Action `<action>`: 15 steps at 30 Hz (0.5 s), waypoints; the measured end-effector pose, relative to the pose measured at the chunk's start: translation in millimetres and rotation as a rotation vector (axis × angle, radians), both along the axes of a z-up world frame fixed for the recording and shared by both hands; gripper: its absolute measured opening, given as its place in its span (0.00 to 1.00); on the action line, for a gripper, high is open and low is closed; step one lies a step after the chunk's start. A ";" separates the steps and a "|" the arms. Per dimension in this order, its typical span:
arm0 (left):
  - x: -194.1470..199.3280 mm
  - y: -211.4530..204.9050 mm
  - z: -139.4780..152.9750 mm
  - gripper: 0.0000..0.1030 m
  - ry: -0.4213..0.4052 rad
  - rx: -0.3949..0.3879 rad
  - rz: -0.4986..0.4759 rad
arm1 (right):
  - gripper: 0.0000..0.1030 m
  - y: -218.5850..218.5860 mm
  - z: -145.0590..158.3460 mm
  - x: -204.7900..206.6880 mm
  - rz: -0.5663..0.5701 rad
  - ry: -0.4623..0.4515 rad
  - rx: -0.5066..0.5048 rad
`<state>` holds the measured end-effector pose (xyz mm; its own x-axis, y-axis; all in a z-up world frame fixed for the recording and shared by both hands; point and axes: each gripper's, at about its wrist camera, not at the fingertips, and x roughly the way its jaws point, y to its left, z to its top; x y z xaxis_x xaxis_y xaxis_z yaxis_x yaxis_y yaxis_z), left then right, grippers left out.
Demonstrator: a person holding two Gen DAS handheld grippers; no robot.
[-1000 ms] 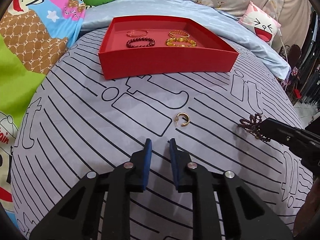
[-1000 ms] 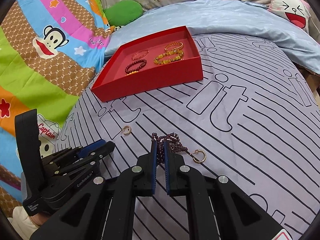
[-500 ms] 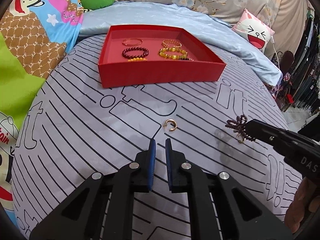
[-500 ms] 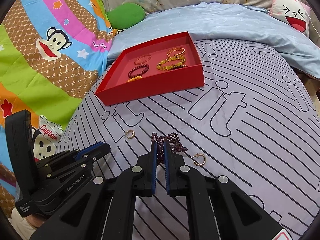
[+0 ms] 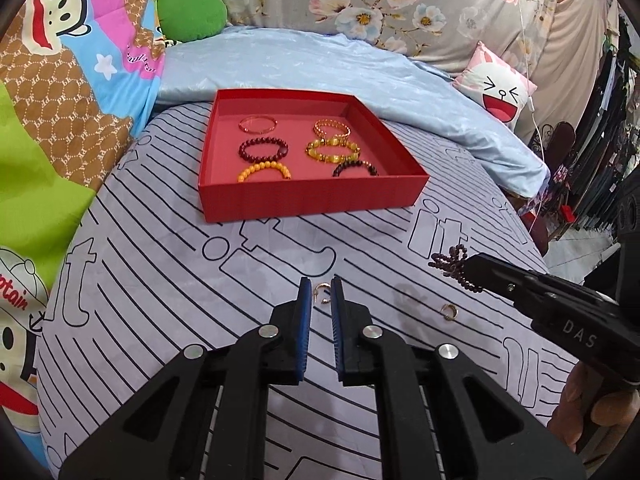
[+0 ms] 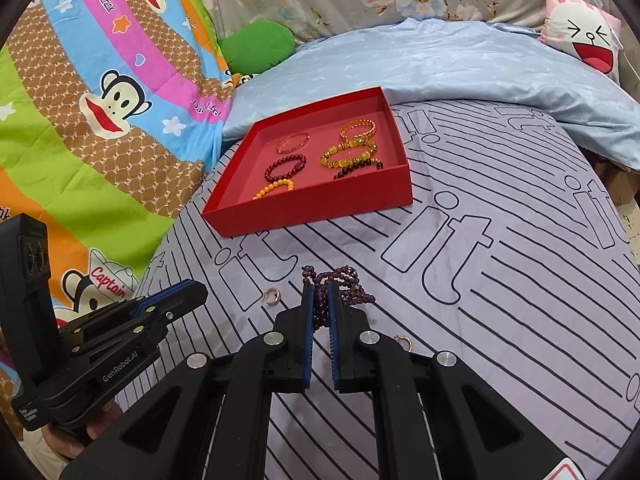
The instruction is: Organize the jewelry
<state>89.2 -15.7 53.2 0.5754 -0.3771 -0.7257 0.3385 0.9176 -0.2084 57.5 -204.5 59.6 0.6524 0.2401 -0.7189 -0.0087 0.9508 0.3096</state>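
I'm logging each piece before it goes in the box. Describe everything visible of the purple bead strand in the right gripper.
The purple bead strand is a string of small, glossy, dark purple round beads, bunched into several loops. The right gripper is shut on it, pinching the bunch between its blue pads, and loops spill out past the fingertips. In the left wrist view it hangs clear of the striped sheet.

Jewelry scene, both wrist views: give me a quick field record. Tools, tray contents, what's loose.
surface: striped grey bedsheet
tray: red tray, open, on the sheet
tray contents: six bracelets, in two columns
right tool: shut on purple bead strand, lifted off the sheet
left tool: shut, holding nothing
loose items: gold earring on the sheet past the left tool's tips; second gold earring nearer the right tool
remaining: strand and both earrings still outside the tray
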 end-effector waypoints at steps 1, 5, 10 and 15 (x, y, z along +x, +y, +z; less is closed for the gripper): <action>-0.3 0.1 1.0 0.09 -0.003 0.000 0.000 | 0.07 -0.4 0.7 0.4 -0.002 -0.002 0.000; 2.9 0.3 1.9 0.09 -0.009 0.011 0.007 | 0.07 -3.8 3.7 2.1 -0.011 -0.009 -0.001; 6.5 0.8 -0.1 0.09 -0.005 0.035 0.014 | 0.07 -19.7 15.4 -0.7 -0.047 -0.032 -0.020; 7.8 5.6 2.3 0.09 -0.007 0.038 0.025 | 0.07 -44.5 32.8 -4.7 -0.105 -0.059 -0.039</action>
